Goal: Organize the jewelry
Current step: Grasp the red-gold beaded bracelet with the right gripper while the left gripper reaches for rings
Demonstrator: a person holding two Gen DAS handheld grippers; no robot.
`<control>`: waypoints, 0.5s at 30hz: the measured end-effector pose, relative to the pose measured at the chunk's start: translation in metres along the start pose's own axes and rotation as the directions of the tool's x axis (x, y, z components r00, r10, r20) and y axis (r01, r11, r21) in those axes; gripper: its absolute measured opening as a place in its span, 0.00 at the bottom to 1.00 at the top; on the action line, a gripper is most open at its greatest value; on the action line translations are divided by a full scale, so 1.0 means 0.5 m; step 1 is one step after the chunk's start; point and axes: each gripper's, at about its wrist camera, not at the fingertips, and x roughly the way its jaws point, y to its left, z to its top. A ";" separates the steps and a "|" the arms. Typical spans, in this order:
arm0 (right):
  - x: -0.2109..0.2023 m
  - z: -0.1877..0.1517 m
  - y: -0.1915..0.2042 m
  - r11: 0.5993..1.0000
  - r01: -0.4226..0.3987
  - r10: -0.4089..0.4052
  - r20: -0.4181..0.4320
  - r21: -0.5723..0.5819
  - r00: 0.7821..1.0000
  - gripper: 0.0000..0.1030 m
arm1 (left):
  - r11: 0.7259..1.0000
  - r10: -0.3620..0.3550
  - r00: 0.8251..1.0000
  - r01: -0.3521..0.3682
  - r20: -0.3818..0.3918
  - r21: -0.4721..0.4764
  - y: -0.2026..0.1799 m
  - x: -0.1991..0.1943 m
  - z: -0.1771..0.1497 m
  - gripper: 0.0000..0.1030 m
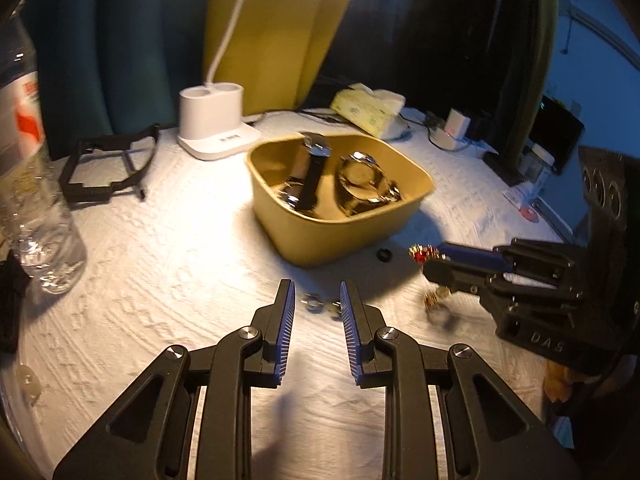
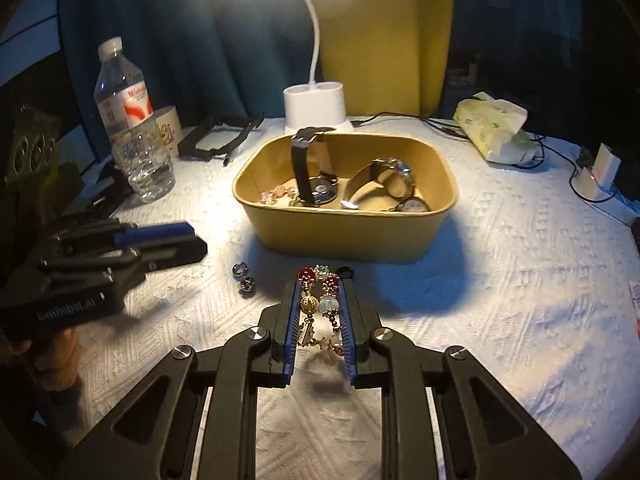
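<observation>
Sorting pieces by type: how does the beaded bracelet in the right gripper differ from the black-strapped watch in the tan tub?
The beaded bracelet has red, gold and pale beads; the black-strapped watch has a plain dark band. The bracelet is clamped in the right gripper; the watch leans inside the tan tub. Both are wristwear.

A white lamp (image 2: pixel 314 110) shines down on the tabletop (image 2: pixel 500 280), which has a bumpy white cloth on it. A water bottle (image 2: pixel 128 128) stands at the left, next to a black frame (image 2: pixel 218 136). A pack of tissues (image 2: pixel 496 128) lies at the right, near a small white charger (image 2: pixel 600 174).

"DAS" on right hand-held gripper (image 1: pixel 434 261)
</observation>
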 end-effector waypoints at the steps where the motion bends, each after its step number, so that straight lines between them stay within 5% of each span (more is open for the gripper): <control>1: -0.003 -0.001 -0.005 1.000 -0.001 0.001 0.003 0.004 1.000 0.18 | 1.000 -0.008 1.000 0.008 -0.008 0.008 -0.008 0.004 -0.002 0.25; 15: -0.020 -0.020 -0.071 0.997 -0.016 0.014 0.033 0.072 0.999 0.18 | 0.997 0.055 0.989 -0.047 -0.135 0.066 -0.055 0.080 -0.010 0.25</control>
